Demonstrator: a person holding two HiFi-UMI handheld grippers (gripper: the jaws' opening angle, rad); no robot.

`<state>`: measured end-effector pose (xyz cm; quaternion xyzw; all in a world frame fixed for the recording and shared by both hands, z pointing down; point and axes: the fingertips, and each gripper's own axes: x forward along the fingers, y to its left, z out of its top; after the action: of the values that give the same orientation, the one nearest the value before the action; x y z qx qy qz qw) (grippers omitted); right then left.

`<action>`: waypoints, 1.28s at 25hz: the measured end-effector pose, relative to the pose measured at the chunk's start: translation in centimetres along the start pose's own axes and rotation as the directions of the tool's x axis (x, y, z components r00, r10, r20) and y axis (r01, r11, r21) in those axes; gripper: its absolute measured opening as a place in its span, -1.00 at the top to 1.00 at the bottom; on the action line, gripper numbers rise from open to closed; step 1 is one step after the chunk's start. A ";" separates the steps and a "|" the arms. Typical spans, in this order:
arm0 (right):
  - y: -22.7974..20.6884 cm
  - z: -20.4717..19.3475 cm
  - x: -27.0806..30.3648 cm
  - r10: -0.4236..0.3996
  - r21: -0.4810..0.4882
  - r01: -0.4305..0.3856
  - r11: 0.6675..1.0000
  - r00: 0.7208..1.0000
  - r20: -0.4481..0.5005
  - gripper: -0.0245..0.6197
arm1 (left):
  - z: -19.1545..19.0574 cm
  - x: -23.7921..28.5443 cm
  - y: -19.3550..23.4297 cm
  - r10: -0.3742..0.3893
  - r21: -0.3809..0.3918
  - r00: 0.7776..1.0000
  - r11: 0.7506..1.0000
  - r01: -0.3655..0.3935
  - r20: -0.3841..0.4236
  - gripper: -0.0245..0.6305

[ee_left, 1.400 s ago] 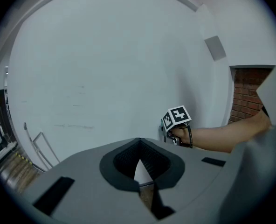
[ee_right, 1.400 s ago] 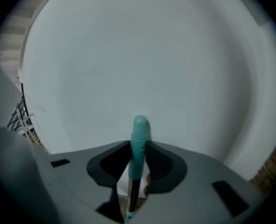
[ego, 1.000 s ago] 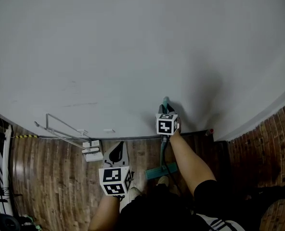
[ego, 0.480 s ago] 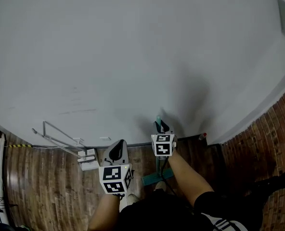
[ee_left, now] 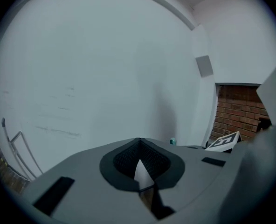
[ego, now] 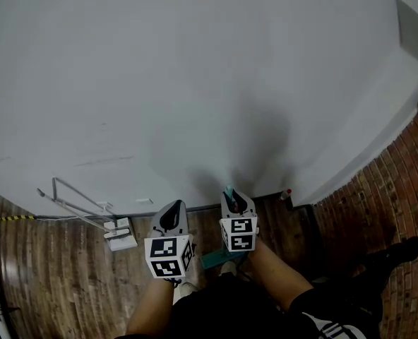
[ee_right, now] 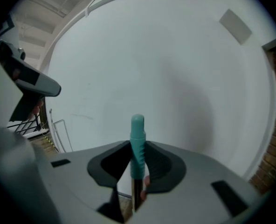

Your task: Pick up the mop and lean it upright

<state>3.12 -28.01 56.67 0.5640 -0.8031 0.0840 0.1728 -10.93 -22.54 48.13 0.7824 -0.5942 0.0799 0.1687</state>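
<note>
Mop [ee_right: 137, 141]: one, lower centre of the head view, standing near upright in front of the white wall [ego: 195, 83]; whether its tip touches the wall cannot be told.
Mop head [ego: 222, 258]: one, flat, teal, on the wooden floor [ego: 54, 281] by the person's feet.
Mop handle: teal ribbed grip with a rounded cap over a darker shaft; the cap rises just above the jaws.
Right gripper [ee_right: 137, 167]: jaws partly apart, pads pressed on the teal grip from both sides.
Left gripper [ee_left: 138, 146]: jaws closed tip to tip, nothing between them; just left of the right gripper, clear of the mop.
Grippers: two, each carrying one marker cube.
Panel [ego: 411, 21]: one, grey, square, upper right of the wall.
Brick wall [ego: 378, 210]: one, red-brown, right edge of the frame.
Wire frame [ego: 71, 200]: one, lower left, at the foot of the white wall.
White block [ego: 119, 235]: on the floor beside the frame.
</note>
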 end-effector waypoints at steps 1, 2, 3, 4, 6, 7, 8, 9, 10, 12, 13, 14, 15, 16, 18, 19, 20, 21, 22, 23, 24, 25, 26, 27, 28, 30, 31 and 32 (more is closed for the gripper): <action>0.2 -0.1 -0.7 -0.002 -0.002 0.002 1.000 1.000 0.004 0.60 | -0.2 0.1 -0.1 -0.007 -0.002 1.000 1.000 0.007 -0.002 0.93; 0.3 -0.2 -1.3 -0.005 -0.003 0.005 1.000 1.000 0.008 0.60 | -0.3 0.1 -0.1 -0.013 -0.003 1.000 1.000 0.013 -0.004 0.93; 0.4 -0.3 -2.0 -0.009 -0.003 0.009 1.000 1.000 0.011 0.60 | -0.5 0.1 -0.2 -0.019 -0.004 1.000 1.000 0.019 -0.006 0.93; 0.5 -0.5 -2.6 -0.012 -0.003 0.012 1.000 1.000 0.013 0.60 | -0.6 0.1 -0.3 -0.025 -0.004 1.000 1.000 0.025 -0.006 0.93; 0.4 -0.7 -3.5 -0.021 -0.001 0.021 1.000 1.000 0.017 0.60 | -0.6 0.1 -0.7 -0.038 -0.001 0.999 0.999 0.038 -0.004 0.93; 0.3 -0.7 -3.8 -0.027 0.002 0.027 1.000 0.999 0.019 0.60 | -0.6 0.0 -0.9 -0.044 0.002 0.999 0.999 0.044 -0.002 0.93; 0.1 -0.8 -4.1 -0.032 0.006 0.032 0.999 0.999 0.019 0.60 | -0.5 0.0 -1.1 -0.049 0.005 0.999 0.999 0.049 0.001 0.93; -0.1 -0.9 -4.3 -0.037 0.012 0.037 0.999 0.999 0.017 0.60 | -0.4 -0.1 -1.4 -0.055 0.007 0.998 0.998 0.055 0.004 0.93; -0.3 -0.9 -4.4 -0.040 0.019 0.040 0.999 0.999 0.014 0.60 | -0.4 -0.2 -1.6 -0.060 0.008 0.998 0.998 0.060 0.007 0.93; -0.6 -1.0 -4.8 -0.044 0.028 0.044 0.999 0.999 0.011 0.60 | -0.4 -0.4 -2.0 -0.069 0.010 0.998 0.998 0.069 0.012 0.93; -0.8 -1.1 -5.0 -0.047 0.031 0.047 0.998 0.999 0.013 0.60 | -0.5 -0.5 -2.2 -0.070 0.013 0.997 0.997 0.070 0.012 0.93; -1.0 -1.1 -5.2 -0.051 0.032 0.050 0.998 0.999 0.015 0.60 | -0.6 -0.6 -2.3 -0.069 0.020 0.998 0.997 0.068 0.010 0.93; -1.1 -1.1 -5.4 -0.054 0.033 0.053 0.998 0.998 0.017 0.60 | -0.8 -0.7 -2.5 -0.064 0.031 0.998 0.997 0.064 0.006 0.93; -1.2 -1.2 -5.6 -0.057 0.035 0.056 0.998 0.998 0.019 0.60 | -1.0 -0.7 -2.6 -0.060 0.040 0.998 0.997 0.060 0.000 0.93; -1.4 -1.3 -5.8 -0.061 0.037 0.060 0.998 0.998 0.023 0.60 | -1.3 -0.9 -2.8 -0.064 0.038 0.998 0.997 0.064 -0.005 0.93; -1.5 -1.3 -5.9 -0.063 0.039 0.062 0.997 0.998 0.025 0.60 | -1.4 -1.0 -2.9 -0.070 0.030 0.998 0.997 0.070 -0.005 0.93; -1.6 -1.3 -6.1 -0.065 0.041 0.064 0.997 0.998 0.026 0.60 | -1.5 -1.1 -3.1 -0.076 0.024 0.997 0.997 0.076 -0.005 0.93; -1.7 -1.4 -6.2 -0.068 0.043 0.066 0.997 0.997 0.026 0.60 | -1.7 -1.1 -3.3 -0.078 0.023 0.997 0.997 0.079 -0.007 0.93; -1.8 -1.4 -6.3 -0.070 0.045 0.068 0.997 0.997 0.026 0.60 | -1.8 -1.2 -3.4 -0.079 0.027 0.997 0.996 0.080 -0.010 0.93; -1.9 -1.4 -6.5 -0.071 0.046 0.070 0.997 0.997 0.027 0.60 | -2.0 -1.3 -3.5 -0.079 0.030 0.997 0.996 0.079 -0.014 0.93; -2.0 -1.4 -6.6 -0.071 0.046 0.070 0.996 0.997 0.028 0.60 | -2.2 -1.3 -3.6 -0.078 0.033 0.997 0.996 0.079 -0.017 0.93; -2.0 -1.4 -6.6 -0.070 0.047 0.069 0.996 0.997 0.028 0.60 | -2.3 -1.4 -3.6 -0.077 0.033 0.997 0.996 0.078 -0.020 0.93; -2.1 -1.4 -6.7 -0.070 0.049 0.068 0.996 0.997 0.028 0.60 | -2.4 -1.5 -3.7 -0.076 0.033 0.997 0.997 0.077 -0.021 0.93; -2.2 -1.5 -6.8 -0.069 0.051 0.067 0.996 0.997 0.028 0.60 | -2.5 -1.5 -3.8 -0.075 0.032 0.997 0.997 0.075 -0.022 0.93; -2.3 -1.6 -6.9 -0.069 0.053 0.067 0.996 0.997 0.028 0.60 | -2.5 -1.6 -3.8 -0.073 0.032 0.997 0.997 0.073 -0.023 0.93; -2.5 -1.7 -7.1 -0.068 0.057 0.067 0.996 0.997 0.028 0.60 | -2.6 -1.8 -4.0 -0.069 0.033 0.997 0.997 0.070 -0.024 0.93; -2.5 -1.7 -7.1 -0.068 0.058 0.066 0.996 0.997 0.027 0.60 | -2.6 -1.9 -4.1 -0.068 0.033 0.997 0.997 0.069 -0.023 0.93; -2.5 -1.7 -7.2 -0.067 0.058 0.065 0.996 0.997 0.027 0.60 | -2.6 -1.9 -4.1 -0.067 0.034 0.997 0.997 0.068 -0.022 0.93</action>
<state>7.98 -22.04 55.44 0.5962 -0.7837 0.0930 0.1474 -7.31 -18.86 49.21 0.8040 -0.5640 0.0927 0.1638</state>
